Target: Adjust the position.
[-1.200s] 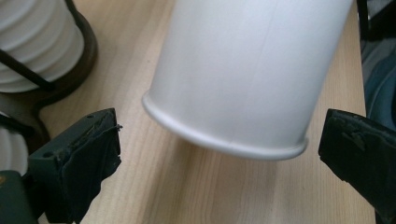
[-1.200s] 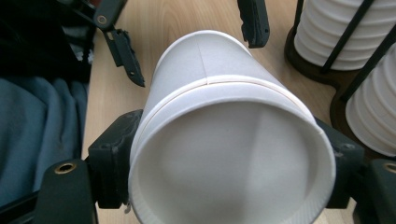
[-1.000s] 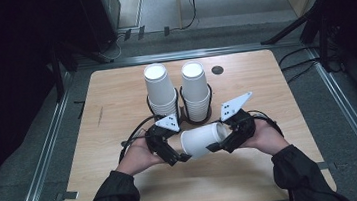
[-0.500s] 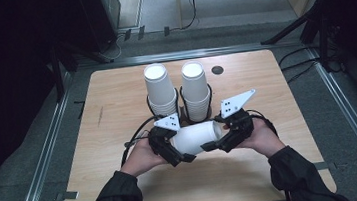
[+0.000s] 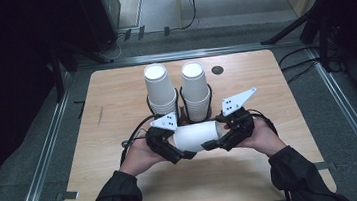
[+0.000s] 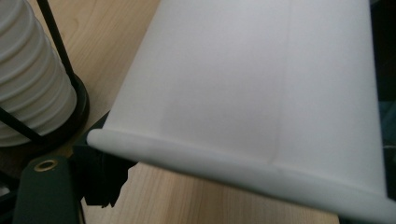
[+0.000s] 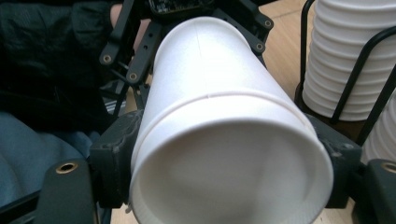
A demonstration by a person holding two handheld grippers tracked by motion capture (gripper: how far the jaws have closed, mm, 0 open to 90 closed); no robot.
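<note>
We held a white paper cup (image 5: 196, 137) on its side just above the bench (image 5: 116, 102), low in the middle of the high frame, in front of the two cup stacks (image 5: 160, 90) in their black wire holders. The right tool (image 5: 210, 146) clamped the cup near its rolled base rim, one pad on each side, as the right gripper view showed (image 7: 224, 154). The left tool (image 5: 182, 155) had just been closing around the other end; its view sat too close to the wall (image 6: 261, 88) to tell whether the pads yet pressed, so we took it as not quite gripping.

We judged the cup very light, thin-walled and easy to crush, smooth enough to slip under a weak pinch. The stiffest holds looked to be the rolled lip and the base ring; mid-wall would buckle. It may have been two nested cups, a seam ringing the body.
</note>
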